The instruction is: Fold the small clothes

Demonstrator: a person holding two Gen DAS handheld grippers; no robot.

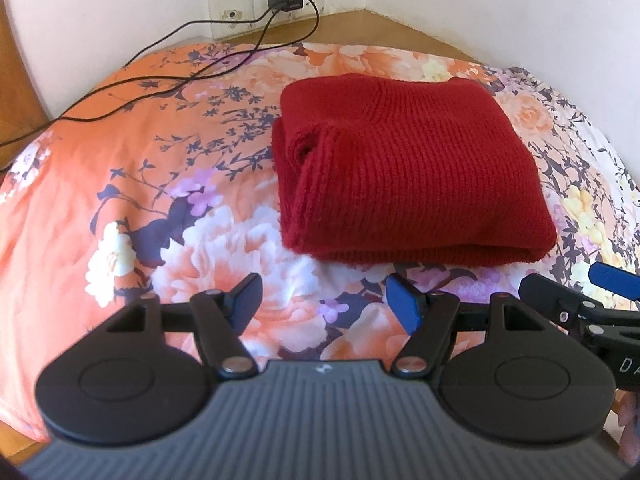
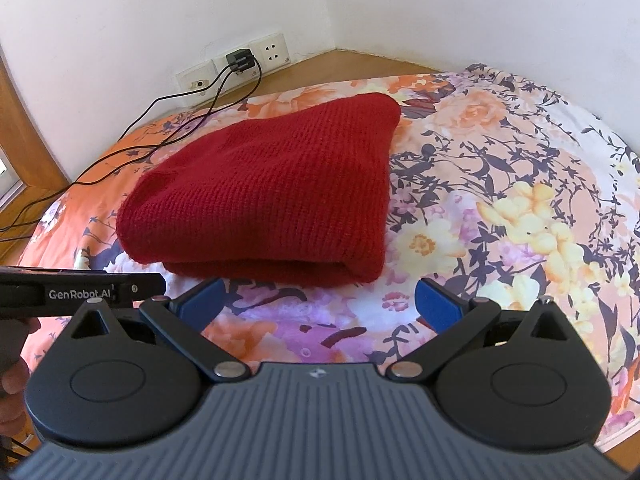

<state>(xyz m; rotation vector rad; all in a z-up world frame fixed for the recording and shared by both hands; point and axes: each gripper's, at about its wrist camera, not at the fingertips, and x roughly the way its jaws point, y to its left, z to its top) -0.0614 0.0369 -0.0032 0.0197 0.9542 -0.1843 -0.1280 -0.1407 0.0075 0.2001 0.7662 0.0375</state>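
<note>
reading "genrobot ai" on left gripper (image 2: 132, 288), folded red sweater (image 2: 272, 196) beyond

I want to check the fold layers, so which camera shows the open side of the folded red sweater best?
The left wrist view: the red sweater shows its left edge with the layers parting. The right wrist view shows the sweater mostly from the top and front fold.

Both views were bright with soft, even daylight, its source out of frame. The white wall (image 2: 400, 8) looked washed out. A faint shadow lay under the red knit (image 2: 272, 200). Fisheye distortion bowed the floral bedding (image 1: 120, 200) and darkened the lower corners. Near housings were slightly soft.
</note>
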